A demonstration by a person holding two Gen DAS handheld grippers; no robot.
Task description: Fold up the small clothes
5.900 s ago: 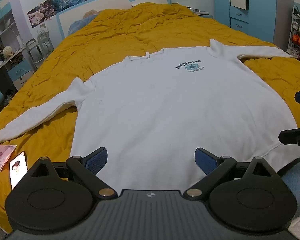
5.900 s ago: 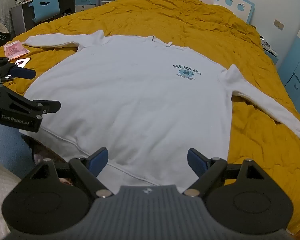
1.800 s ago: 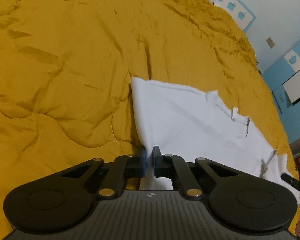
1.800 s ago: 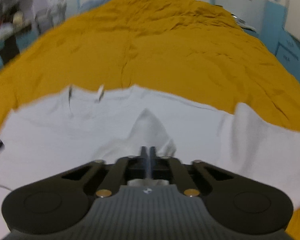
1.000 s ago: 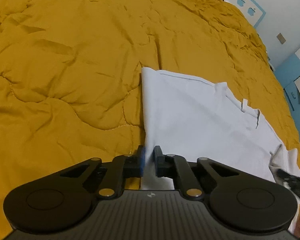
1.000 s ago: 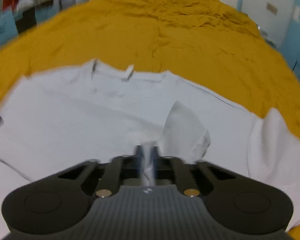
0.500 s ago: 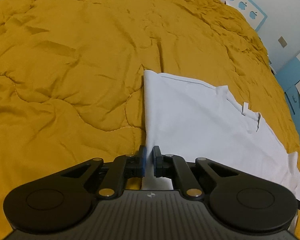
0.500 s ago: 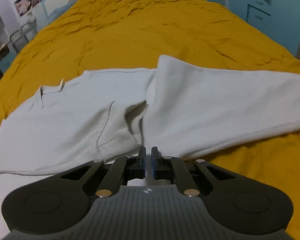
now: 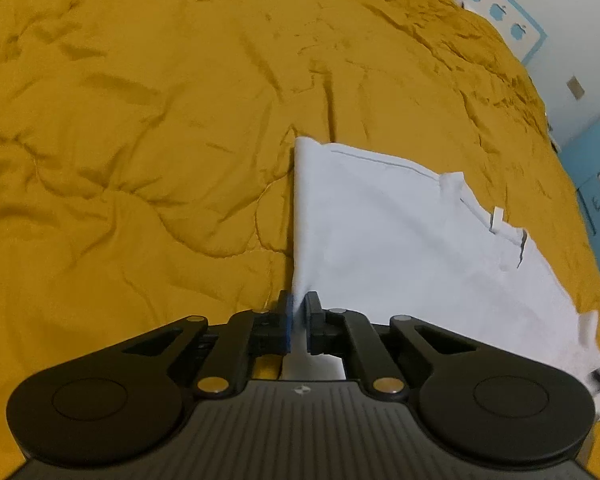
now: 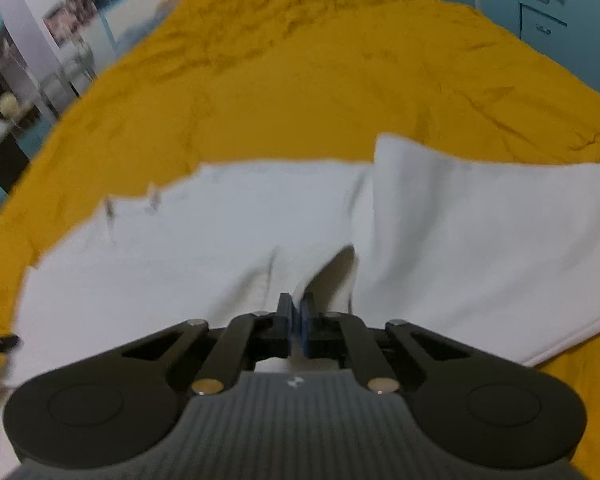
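Both my grippers clamped on sweatshirt (image 9: 400, 240): left gripper (image 9: 297, 322) on edge, right gripper (image 10: 296, 330) on pinched fabric. Since spread flat, body now doubled over on bed (image 9: 120, 120), stretching toward 2 o'clock. First fold near done.

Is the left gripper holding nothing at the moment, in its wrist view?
No, the left gripper is shut on the white sweatshirt, with cloth pinched between its closed fingers.

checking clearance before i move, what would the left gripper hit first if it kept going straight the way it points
The left gripper is shut on the white sweatshirt's edge, so that cloth is already in its line. Straight ahead runs the garment's left edge, then the yellow quilt. Nothing solid shows, though depth is unclear.
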